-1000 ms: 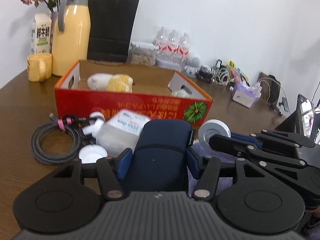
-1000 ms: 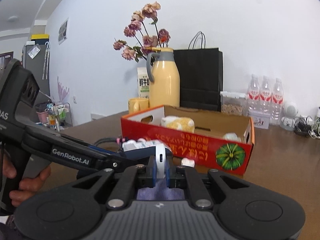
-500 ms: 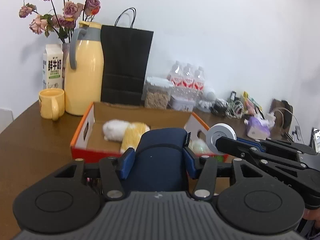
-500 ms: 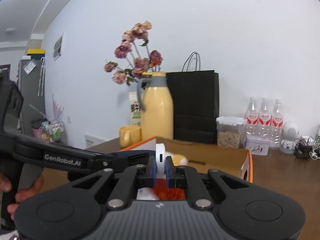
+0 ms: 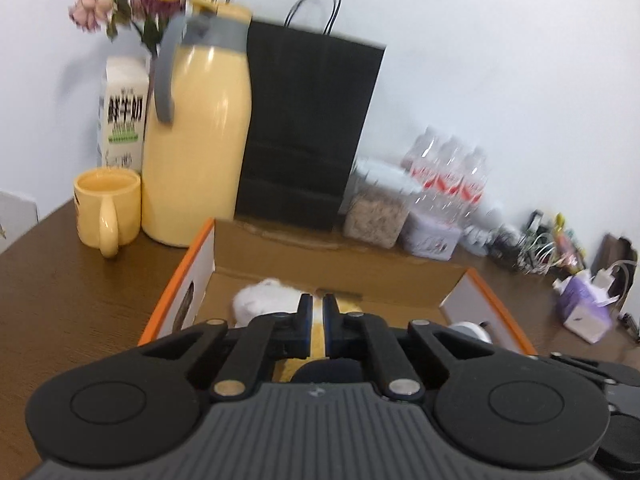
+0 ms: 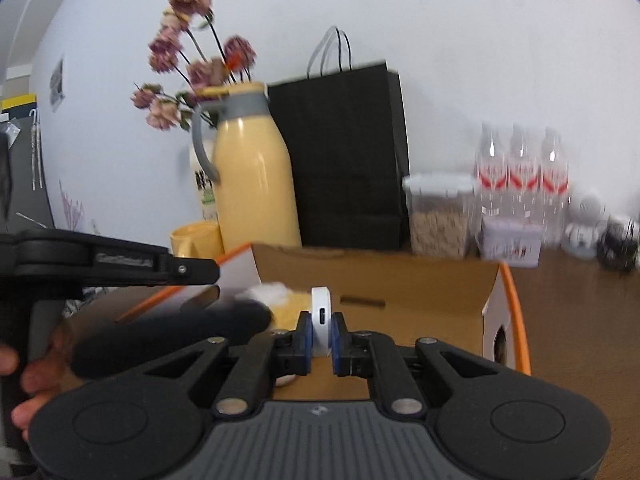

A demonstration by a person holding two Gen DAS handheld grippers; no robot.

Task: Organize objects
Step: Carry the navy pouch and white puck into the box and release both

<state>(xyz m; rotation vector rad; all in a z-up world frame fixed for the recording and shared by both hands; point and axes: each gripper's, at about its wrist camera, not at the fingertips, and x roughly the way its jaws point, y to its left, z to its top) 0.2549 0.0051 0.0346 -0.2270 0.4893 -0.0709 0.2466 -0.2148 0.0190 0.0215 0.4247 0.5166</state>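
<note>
An open cardboard box [image 5: 340, 264] with an orange rim lies just ahead, and a white and yellow plush toy [image 5: 264, 296] rests inside it. My left gripper [image 5: 316, 320] hangs over the box with its jaws shut and nothing between them. A navy case [image 5: 328, 370] shows just under those jaws, and in the right wrist view it is a dark blur [image 6: 172, 336] beneath the left gripper [image 6: 214, 274]. My right gripper [image 6: 321, 344] is shut on a white round device [image 6: 321, 316], held edge-on above the box [image 6: 400, 276].
Behind the box stand a yellow jug [image 5: 196, 128], a yellow mug [image 5: 106, 208], a milk carton [image 5: 122, 120], a black paper bag [image 5: 304, 128], a food container [image 5: 376, 216] and water bottles [image 5: 448, 176]. A purple tissue pack [image 5: 580, 308] and cables lie far right.
Both grippers have moved forward over the box. The left jaws let go of the navy case and closed. The right gripper still holds the white device.
</note>
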